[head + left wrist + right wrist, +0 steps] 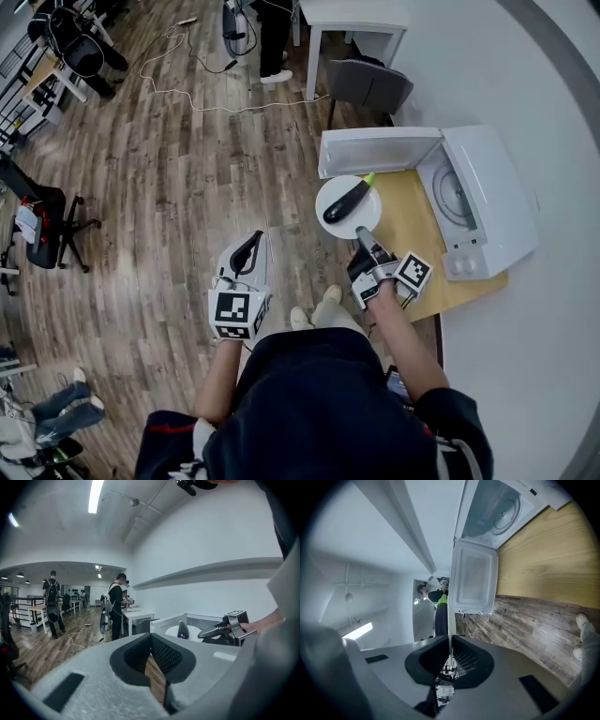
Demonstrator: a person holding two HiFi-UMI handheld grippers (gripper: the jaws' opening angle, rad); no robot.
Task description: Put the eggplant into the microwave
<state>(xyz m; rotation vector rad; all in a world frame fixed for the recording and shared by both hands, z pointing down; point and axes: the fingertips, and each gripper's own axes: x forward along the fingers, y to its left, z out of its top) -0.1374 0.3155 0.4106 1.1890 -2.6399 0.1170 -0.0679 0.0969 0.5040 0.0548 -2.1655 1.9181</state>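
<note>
Right gripper [361, 234]: pinching the rim of the white plate [330, 193], and there it is, the jaws are clamped on that thin edge. In its own view the plate shows edge-on as a white line running straight between the pads [461, 660].

Eggplant [345, 202]: lying on the plate just outside the microwave [492, 202], not inside it. Its green stem end points at the microwave's door [375, 151] and its dark body angles away from it.

Plate: held just in front of the microwave's open door, at the corner of the desk [412, 234] that carries the microwave.

Microwave: white, sitting on the wooden desk against the wall. The door is swung wide open and the round turntable [457, 195] is bare and visible in the cavity.

Left gripper [248, 246]: well away from the microwave, out over the wooden floor [169, 187] on the far side of the plate. The jaw tips are pressed together with nothing between them, and only floorboards show through the slit behind.

Beyond the microwave: two people [117, 604] stand further back in the room, with a cable [202, 105] trailing across the boards.
</note>
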